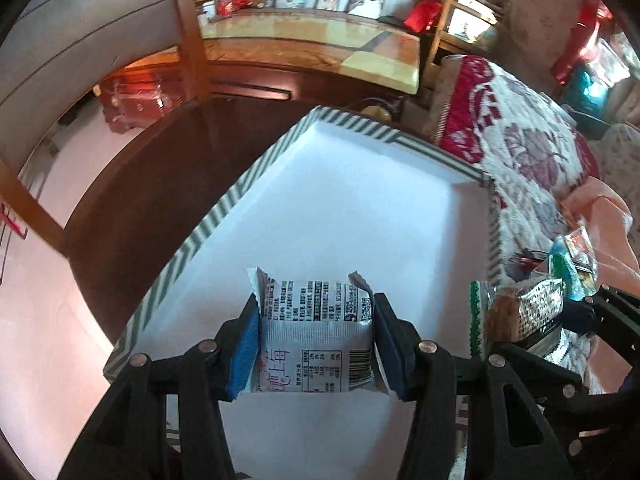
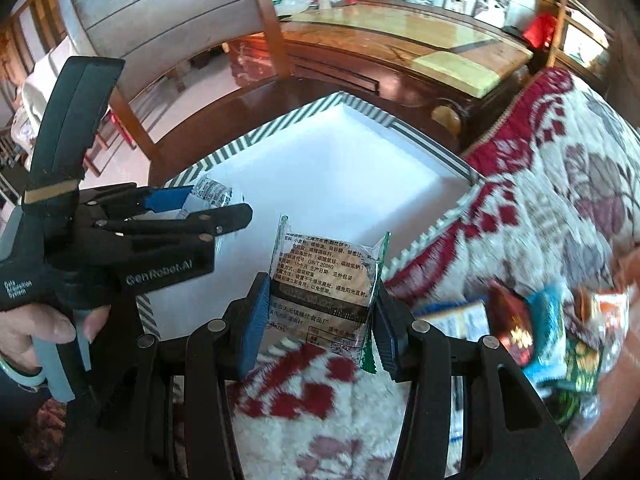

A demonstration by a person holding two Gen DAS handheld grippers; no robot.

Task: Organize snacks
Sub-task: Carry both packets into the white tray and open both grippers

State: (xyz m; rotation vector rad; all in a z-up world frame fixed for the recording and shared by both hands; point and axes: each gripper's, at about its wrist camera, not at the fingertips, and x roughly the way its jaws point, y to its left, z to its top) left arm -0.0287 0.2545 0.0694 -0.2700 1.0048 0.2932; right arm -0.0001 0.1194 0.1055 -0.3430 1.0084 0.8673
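My left gripper is shut on a silver snack packet with printed text, held over the near part of a white box with a green-striped rim. My right gripper is shut on a clear green-edged biscuit packet, held at the box's near right edge. In the right wrist view the left gripper shows at the left, over the box, with its silver packet. In the left wrist view the right gripper's biscuit packet shows at the right.
The box sits on a dark wooden table. A red-and-cream patterned blanket lies to the right. A pile of several loose snack packets lies on it at the right. A wooden chair stands behind the table.
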